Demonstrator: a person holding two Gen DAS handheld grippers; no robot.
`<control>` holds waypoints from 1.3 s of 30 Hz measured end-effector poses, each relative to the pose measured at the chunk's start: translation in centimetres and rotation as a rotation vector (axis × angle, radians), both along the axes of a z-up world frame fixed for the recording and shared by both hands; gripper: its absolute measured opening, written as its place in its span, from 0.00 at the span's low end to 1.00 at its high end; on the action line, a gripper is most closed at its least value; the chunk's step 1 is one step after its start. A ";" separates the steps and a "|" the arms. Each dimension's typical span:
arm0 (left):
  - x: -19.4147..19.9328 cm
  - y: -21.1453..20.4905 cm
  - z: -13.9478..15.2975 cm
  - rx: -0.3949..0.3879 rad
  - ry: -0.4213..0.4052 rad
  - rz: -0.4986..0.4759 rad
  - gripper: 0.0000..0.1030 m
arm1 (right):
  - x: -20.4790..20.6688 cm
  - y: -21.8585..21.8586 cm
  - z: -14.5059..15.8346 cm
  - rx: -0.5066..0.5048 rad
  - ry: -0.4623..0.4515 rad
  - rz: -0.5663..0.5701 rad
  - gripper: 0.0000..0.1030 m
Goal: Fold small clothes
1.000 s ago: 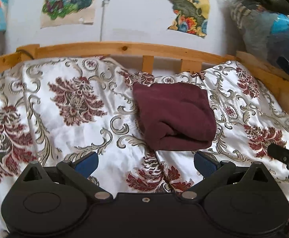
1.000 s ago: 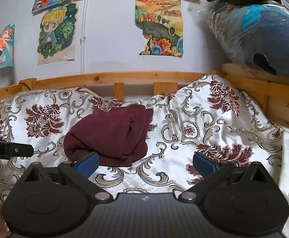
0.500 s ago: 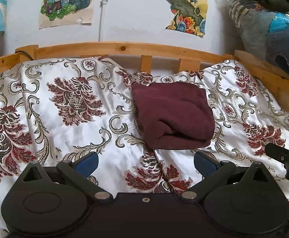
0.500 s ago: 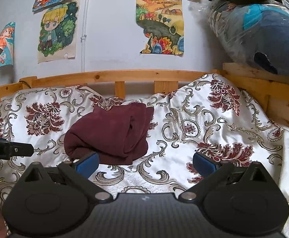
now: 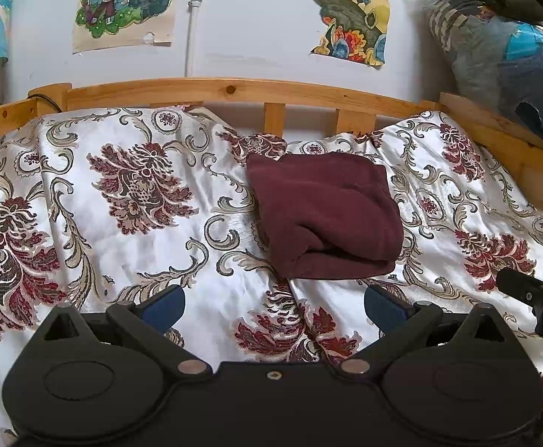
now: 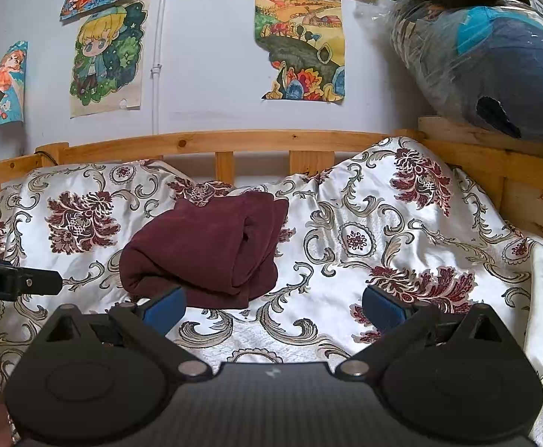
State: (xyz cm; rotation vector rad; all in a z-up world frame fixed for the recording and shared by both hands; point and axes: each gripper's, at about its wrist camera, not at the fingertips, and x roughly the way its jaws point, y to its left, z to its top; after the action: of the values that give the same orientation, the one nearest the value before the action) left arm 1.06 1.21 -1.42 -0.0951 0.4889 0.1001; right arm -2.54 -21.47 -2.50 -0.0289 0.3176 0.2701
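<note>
A dark maroon garment (image 5: 323, 216) lies folded into a thick bundle on the patterned bedspread (image 5: 130, 238), near the middle toward the headboard. It also shows in the right wrist view (image 6: 208, 253). My left gripper (image 5: 274, 303) is open and empty, a short way in front of the bundle. My right gripper (image 6: 273, 305) is open and empty, with its left finger pad (image 6: 163, 307) just in front of the bundle's near edge. The right gripper's tip shows at the right edge of the left wrist view (image 5: 532, 290).
A wooden bed rail (image 5: 234, 91) runs along the back and the right side (image 6: 494, 164). A plastic-wrapped bundle (image 6: 494, 63) with dark clothes on top sits at the back right. Posters hang on the wall (image 6: 211, 59). The bedspread is wrinkled.
Both grippers have drifted very slightly; the views shift a little. The garment has not moved, and both grippers stay open.
</note>
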 end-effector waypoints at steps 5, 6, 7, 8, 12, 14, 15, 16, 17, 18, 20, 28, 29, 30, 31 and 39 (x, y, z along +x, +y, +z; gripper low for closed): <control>0.0 0.0 0.0 0.001 -0.001 -0.001 0.99 | 0.0 0.0 0.0 0.000 0.001 0.000 1.00; 0.0 0.0 0.0 0.002 -0.001 -0.001 0.99 | 0.0 0.0 0.0 0.000 0.001 0.000 1.00; 0.0 0.0 0.0 0.002 -0.001 -0.001 0.99 | 0.0 0.0 0.0 0.000 0.001 -0.001 1.00; 0.0 0.0 0.0 0.002 -0.001 -0.001 0.99 | 0.0 0.0 0.0 0.000 0.001 0.000 1.00; 0.0 0.0 0.0 0.000 0.000 0.000 0.99 | 0.0 0.0 0.0 0.000 0.001 0.000 1.00; 0.0 0.0 0.0 0.001 -0.001 -0.001 0.99 | 0.1 0.0 0.0 0.000 0.002 0.000 1.00; 0.0 0.0 0.0 0.001 -0.001 -0.001 0.99 | 0.0 0.0 0.0 0.000 0.002 0.000 1.00; 0.0 0.0 0.0 0.001 -0.001 -0.001 0.99 | 0.0 0.0 0.0 -0.001 0.001 0.000 1.00; 0.0 0.0 0.0 0.001 0.000 -0.001 0.99 | 0.0 0.0 0.0 -0.001 0.001 0.000 1.00; 0.0 0.0 0.0 0.000 0.000 -0.001 0.99 | 0.1 0.0 0.0 -0.001 0.002 0.001 1.00; 0.0 0.0 0.0 -0.001 0.001 0.000 0.99 | 0.1 0.0 -0.2 -0.003 0.002 0.001 1.00; 0.0 0.0 -0.1 0.000 0.001 0.000 0.99 | 0.0 0.0 -0.1 0.002 -0.004 -0.003 1.00; 0.0 0.0 -0.1 0.000 0.001 0.000 0.99 | 0.0 0.0 -0.1 0.002 -0.005 -0.003 1.00; 0.0 -0.1 0.0 0.000 0.001 0.000 0.99 | 0.0 0.0 -0.1 0.003 -0.005 -0.003 1.00; 0.0 0.0 0.0 0.000 0.001 0.000 0.99 | 0.0 0.0 -0.1 0.003 -0.006 -0.003 1.00; 0.0 0.0 0.0 0.001 0.001 -0.001 0.99 | 0.0 0.0 0.0 0.006 -0.009 -0.007 1.00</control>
State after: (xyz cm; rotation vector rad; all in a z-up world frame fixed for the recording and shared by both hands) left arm 1.02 1.17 -1.44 -0.0942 0.4895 0.0994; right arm -2.58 -21.51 -2.49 -0.0231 0.3077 0.2640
